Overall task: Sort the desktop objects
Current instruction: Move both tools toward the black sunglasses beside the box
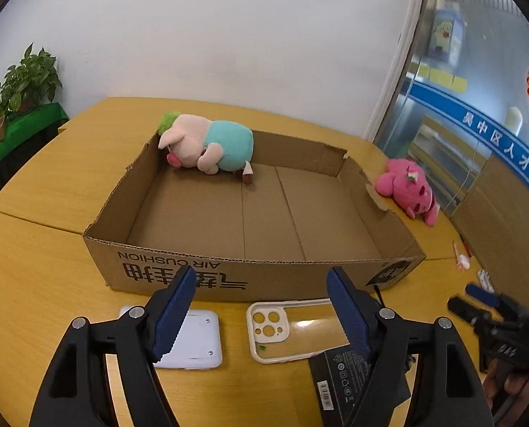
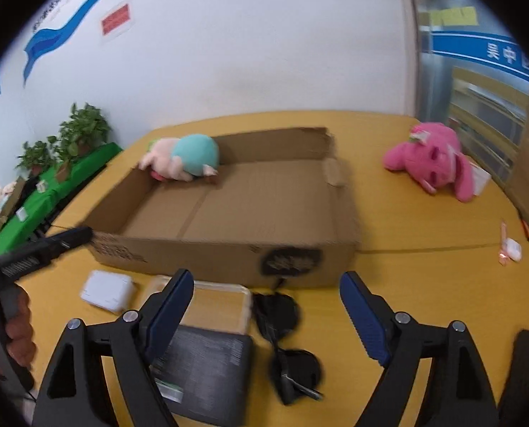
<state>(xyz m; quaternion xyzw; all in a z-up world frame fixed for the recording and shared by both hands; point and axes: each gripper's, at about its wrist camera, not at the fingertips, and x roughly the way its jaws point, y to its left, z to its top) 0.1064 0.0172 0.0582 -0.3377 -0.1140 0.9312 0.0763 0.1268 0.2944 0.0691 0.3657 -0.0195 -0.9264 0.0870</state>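
An open cardboard box (image 1: 179, 263) (image 2: 207, 252) stands on the yellow table. A pig plush in a teal shirt (image 1: 207, 146) (image 2: 186, 158) lies in its far left corner. A pink plush (image 1: 410, 186) (image 2: 431, 163) lies on the table right of the box. In front of the box lie a white device (image 1: 197, 341) (image 2: 106, 290), a clear phone case (image 1: 293, 327) (image 2: 218, 306), a black box (image 1: 350, 380) (image 2: 207, 370) and black sunglasses (image 2: 286, 338). My left gripper (image 1: 261, 315) is open above the phone case. My right gripper (image 2: 266, 316) is open above the sunglasses.
Potted plants (image 1: 22, 85) (image 2: 76, 135) stand on a green-covered shelf at the left. Small white and red items (image 1: 462, 258) (image 2: 512, 247) lie at the table's right edge. A white wall is behind the table, and a glass partition is at the right.
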